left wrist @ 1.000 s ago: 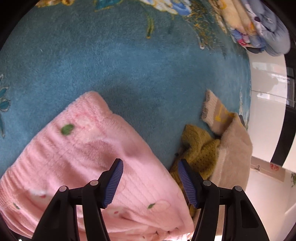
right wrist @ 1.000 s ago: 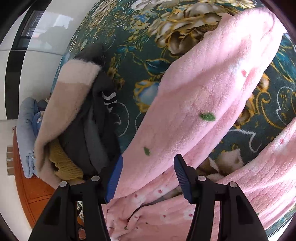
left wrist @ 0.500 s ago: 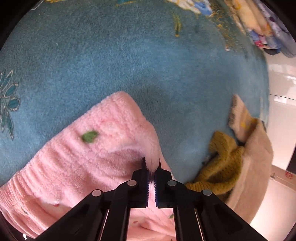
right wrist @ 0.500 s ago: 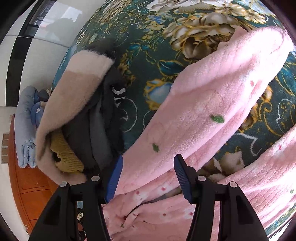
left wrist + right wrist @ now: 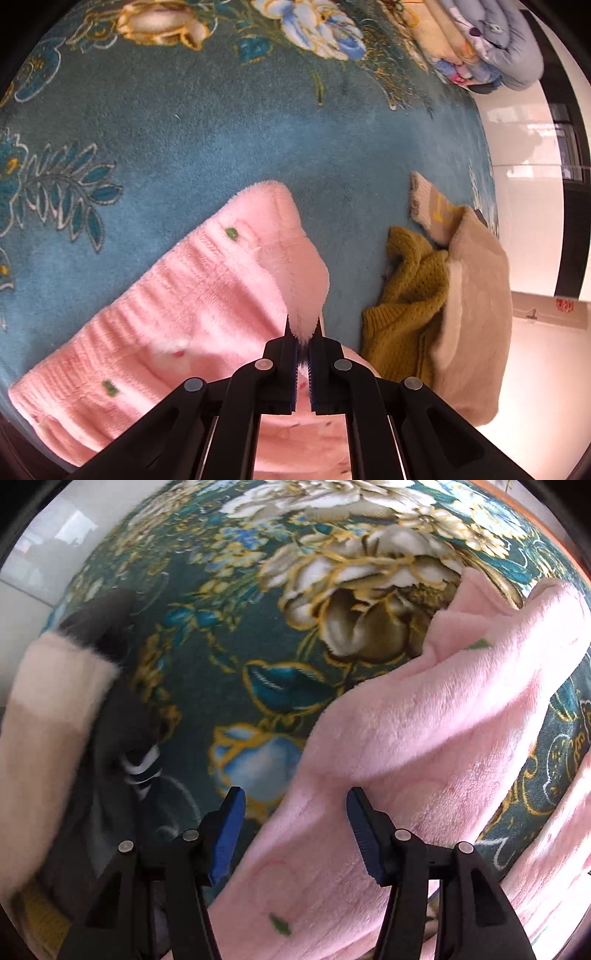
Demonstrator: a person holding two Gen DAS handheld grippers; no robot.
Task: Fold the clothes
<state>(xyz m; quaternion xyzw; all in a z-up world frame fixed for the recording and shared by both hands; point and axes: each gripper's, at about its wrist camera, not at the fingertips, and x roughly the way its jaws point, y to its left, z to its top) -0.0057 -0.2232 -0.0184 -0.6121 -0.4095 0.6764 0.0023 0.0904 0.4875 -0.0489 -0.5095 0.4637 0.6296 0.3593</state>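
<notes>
A fluffy pink garment (image 5: 192, 295) with small green and red marks lies on a teal flowered carpet (image 5: 184, 122). My left gripper (image 5: 303, 332) is shut on a raised fold at the garment's right edge, near its ribbed waistband. In the right wrist view a long pink leg of the same garment (image 5: 424, 720) runs across the carpet. My right gripper (image 5: 293, 805) is open, low over the near part of that leg, with its left fingertip over bare carpet.
A pile of clothes sits to one side: a mustard knit (image 5: 410, 295), a beige fleece (image 5: 476, 314) and a dark garment (image 5: 122, 738). Folded bedding (image 5: 480, 40) is stacked at the far carpet edge. A white floor (image 5: 532, 229) lies beyond.
My left gripper closed on the pink fold and has lifted it slightly. My right gripper moved lower and closer to the pink leg, staying open.
</notes>
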